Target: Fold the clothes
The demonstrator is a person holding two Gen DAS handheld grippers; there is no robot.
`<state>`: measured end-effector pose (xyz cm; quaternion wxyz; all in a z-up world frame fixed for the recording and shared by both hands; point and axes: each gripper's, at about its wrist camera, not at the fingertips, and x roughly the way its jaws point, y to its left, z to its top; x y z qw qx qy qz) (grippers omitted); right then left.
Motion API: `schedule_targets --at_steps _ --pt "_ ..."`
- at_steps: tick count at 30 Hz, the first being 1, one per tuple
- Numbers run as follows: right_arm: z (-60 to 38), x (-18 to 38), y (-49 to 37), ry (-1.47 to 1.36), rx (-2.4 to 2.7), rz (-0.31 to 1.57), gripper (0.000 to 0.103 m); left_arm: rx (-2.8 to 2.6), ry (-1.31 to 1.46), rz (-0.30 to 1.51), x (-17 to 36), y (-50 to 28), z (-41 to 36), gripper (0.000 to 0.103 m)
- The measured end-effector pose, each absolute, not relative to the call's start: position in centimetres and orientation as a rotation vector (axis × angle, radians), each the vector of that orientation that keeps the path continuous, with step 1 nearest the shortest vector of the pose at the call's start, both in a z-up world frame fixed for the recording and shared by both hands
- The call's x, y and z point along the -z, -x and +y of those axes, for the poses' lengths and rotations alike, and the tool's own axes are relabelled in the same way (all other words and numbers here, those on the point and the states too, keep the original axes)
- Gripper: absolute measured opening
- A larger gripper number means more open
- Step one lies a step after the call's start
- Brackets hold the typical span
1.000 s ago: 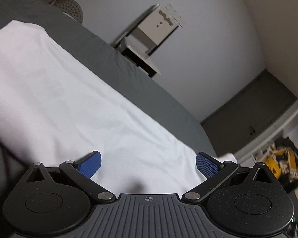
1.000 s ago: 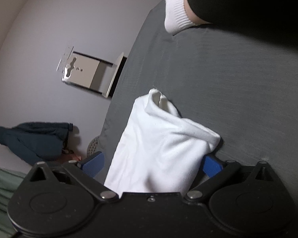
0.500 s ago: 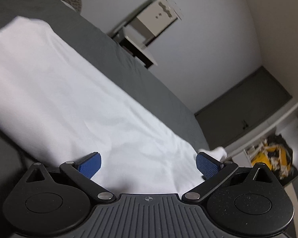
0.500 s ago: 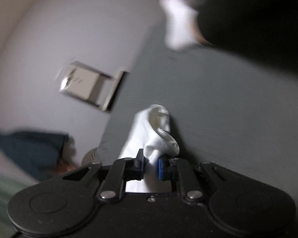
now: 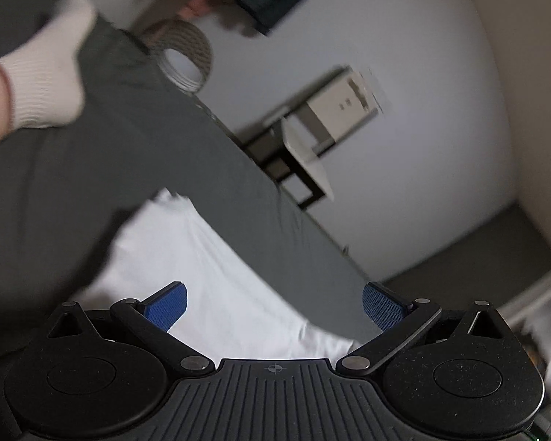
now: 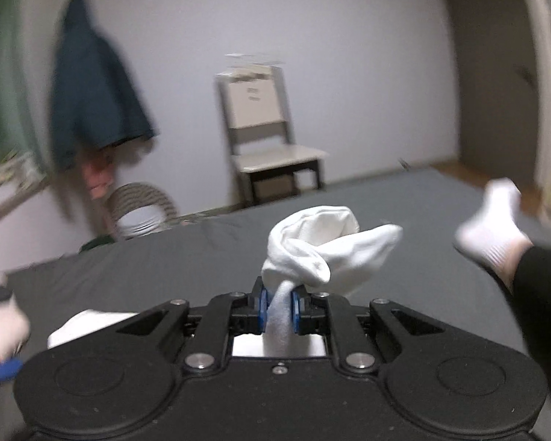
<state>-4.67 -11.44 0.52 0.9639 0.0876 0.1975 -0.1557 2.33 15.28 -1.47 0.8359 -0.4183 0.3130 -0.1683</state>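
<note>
- My right gripper (image 6: pixel 278 307) pinches a bunched corner of the white garment (image 6: pixel 323 246).
- My left gripper (image 5: pixel 273 303) is spread, holding nothing.
- The folding looks unfinished.

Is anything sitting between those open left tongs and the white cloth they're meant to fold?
Nothing visible. The left tongs hang open directly over the white garment on the grey bed, with no object between. The right tongs are already shut on a bunched part of it.
</note>
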Motion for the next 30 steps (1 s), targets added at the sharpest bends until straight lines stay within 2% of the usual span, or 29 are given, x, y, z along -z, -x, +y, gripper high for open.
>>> schedule_targets --at_steps 7,12,15,26,30 --pt "-0.3 -0.1 0.1 0.096 0.063 0.379 0.013 0.318 1.030 0.571 1.2 -2.5 20.2 0.102" --pt "6.4 5.1 -3.0 0.236 -0.107 0.534 0.013 0.267 1.079 0.543 2.3 -2.8 22.2 0.102" --pt "8.4 6.9 -3.1 0.309 -0.096 0.561 0.013 0.247 1.135 0.540 3.3 -2.8 23.1 0.102" --pt "9.2 4.8 -2.6 0.237 -0.108 0.408 0.010 0.274 1.124 0.540 3.4 -3.0 23.0 0.102" --pt "9.7 5.8 -2.7 0.227 -0.143 0.449 0.008 0.281 1.122 0.561 3.8 -3.3 22.7 0.102"
